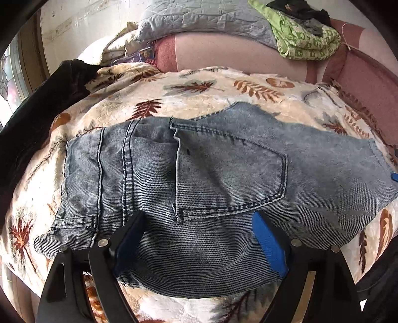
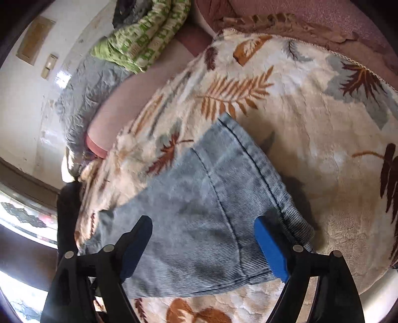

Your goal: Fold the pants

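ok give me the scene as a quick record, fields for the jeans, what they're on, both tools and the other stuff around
garment: faded blue jeans, folded into a compact bundle, back pocket facing up
surface: cream leaf-print blanket under the jeans
left tool: open, fingers either side of the near edge of the jeans, not pressing
right tool: open over the jeans' hem end, fingers not pressing
background: green patterned cloth, grey quilted pillow, dark garment at the blanket's left edge
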A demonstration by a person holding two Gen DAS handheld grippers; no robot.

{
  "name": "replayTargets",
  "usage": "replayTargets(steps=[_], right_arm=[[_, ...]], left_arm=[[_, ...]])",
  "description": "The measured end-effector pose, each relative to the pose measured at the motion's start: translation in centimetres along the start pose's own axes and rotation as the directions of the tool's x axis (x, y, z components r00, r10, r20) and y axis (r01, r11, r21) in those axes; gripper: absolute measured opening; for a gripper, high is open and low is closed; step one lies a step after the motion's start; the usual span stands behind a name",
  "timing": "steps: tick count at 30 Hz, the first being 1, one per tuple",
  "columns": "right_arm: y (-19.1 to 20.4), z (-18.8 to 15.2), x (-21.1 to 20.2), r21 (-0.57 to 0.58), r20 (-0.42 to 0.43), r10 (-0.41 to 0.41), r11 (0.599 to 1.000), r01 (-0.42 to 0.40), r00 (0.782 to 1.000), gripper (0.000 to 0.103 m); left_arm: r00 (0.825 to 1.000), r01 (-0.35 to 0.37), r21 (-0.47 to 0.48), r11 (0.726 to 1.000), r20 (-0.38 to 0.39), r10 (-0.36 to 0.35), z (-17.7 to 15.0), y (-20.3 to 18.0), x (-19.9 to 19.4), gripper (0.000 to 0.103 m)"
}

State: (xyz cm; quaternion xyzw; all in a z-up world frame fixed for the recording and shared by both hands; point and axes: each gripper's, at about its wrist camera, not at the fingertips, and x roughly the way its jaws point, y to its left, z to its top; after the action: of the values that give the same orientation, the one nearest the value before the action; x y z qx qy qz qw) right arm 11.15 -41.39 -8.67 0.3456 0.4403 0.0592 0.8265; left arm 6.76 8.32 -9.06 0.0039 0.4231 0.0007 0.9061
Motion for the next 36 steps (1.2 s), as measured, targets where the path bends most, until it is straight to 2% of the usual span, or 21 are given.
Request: replayTargets(steps=[3,4,6,8,10,12,14,16,17,19,20,21,23,26,28,29,31,34,36], right_arm=[[-0.5,-1.3,-0.9,-0.004,0.074,-0.008,1.0,0.009,0.997,0.086],[-0.9,-1.6,-0.9,0.037,0.062,-0.012,0.999,0.01,0.998,0.086],[-0.4,-2.0,-2.2,-0.001,0.125,0.016,1.0,-0.016,0.992,0.086],[0.6,-2.7,-3.3,-0.062,0.176,-0.042,0.997,0.053,0.983,0.086],[1.2,-3.6,-3.4,-0.103,0.159,-0.007,0.994,0.023,0.987,0.086],[2.1,-4.8,-2.9,-0.143,0.127,-0.036,0.988,0.054,0.991,0.086],[3.0,-6.0,-2.1,-0.207,0.104,-0.054,0.976,0.074,0.993,0.086],[3.3,-6.8,0.0,-0.26,0.062,-0.183,0.946,0.193,0.981,0.086],[3.4,-7.1,0.9,-0.282,0.044,-0.216,0.934,0.22,0.975,0.086],[4.0,-7.6,0.6,-0.315,0.083,-0.226,0.918,0.241,0.971,0.086],[3.7,-7.7,-0.1,-0.298,0.089,-0.185,0.932,0.204,0.979,0.086],[3.1,-7.6,-1.2,-0.248,0.107,-0.106,0.96,0.13,0.989,0.086],[1.1,-7.3,-3.9,-0.123,0.184,0.038,0.992,-0.016,0.982,0.086],[-2.8,-6.9,-6.8,0.067,0.283,0.12,0.987,-0.144,0.952,0.087],[-5.4,-6.9,-6.9,0.173,0.272,0.16,0.962,-0.212,0.949,0.087],[-6.3,-6.8,-6.8,0.206,0.259,0.172,0.951,-0.229,0.95,0.087],[-6.7,-6.7,-6.8,0.213,0.242,0.169,0.952,-0.222,0.955,0.087],[-7.6,-6.4,-6.1,0.253,0.205,0.18,0.94,-0.23,0.962,0.087],[-7.9,-6.0,-5.4,0.285,0.177,0.179,0.932,-0.225,0.968,0.087]], left_arm=[[0.996,0.057,-0.063,0.996,0.073,-0.052,0.4,0.9,-1.4,0.087],[0.994,0.068,-0.081,0.994,0.093,-0.061,0.5,1.1,-1.8,0.087],[0.992,0.065,-0.105,0.992,0.118,-0.052,0.5,1.5,-2.1,0.087],[0.992,0.06,-0.117,0.991,0.119,-0.046,0.6,1.8,-2.0,0.087],[0.991,0.049,-0.118,0.992,0.126,-0.034,0.6,1.7,-2.0,0.087],[0.991,0.035,-0.099,0.994,0.136,-0.021,0.6,1.3,-2.0,0.087],[0.992,0.035,-0.079,0.996,0.124,-0.025,0.5,0.7,-1.6,0.087],[0.998,0.024,-0.045,0.999,0.055,-0.022,0.2,-0.1,-0.3,0.087],[1.0,-0.001,-0.022,1.0,0.016,0.002,0.0,-0.6,0.6,0.087],[0.997,-0.074,0.052,0.996,0.008,0.073,-0.4,-1.6,1.0,0.087],[0.997,-0.081,0.061,0.995,0.022,0.08,-0.4,-1.9,0.6,0.087],[0.997,-0.064,0.058,0.996,0.038,0.062,-0.4,-1.9,0.0,0.087],[0.999,-0.028,0.032,0.999,0.042,0.026,-0.1,-2.1,-0.8,0.087],[1.0,0.015,-0.036,0.999,0.025,-0.014,0.8,-3.1,-1.8,0.087],[0.999,0.035,-0.091,0.995,0.028,-0.033,1.8,-4.1,-2.3,0.089],[0.998,0.056,-0.115,0.992,0.04,-0.052,2.5,-4.6,-2.7,0.089],[0.987,0.147,-0.128,0.981,0.08,-0.137,3.9,-5.9,-3.7,0.089],[0.98,0.153,-0.113,0.982,0.142,-0.137,5.4,-8.6,-5.1,0.089],[0.974,0.203,-0.102,0.974,0.125,-0.19,6.0,-10.4,-5.0,0.089]])
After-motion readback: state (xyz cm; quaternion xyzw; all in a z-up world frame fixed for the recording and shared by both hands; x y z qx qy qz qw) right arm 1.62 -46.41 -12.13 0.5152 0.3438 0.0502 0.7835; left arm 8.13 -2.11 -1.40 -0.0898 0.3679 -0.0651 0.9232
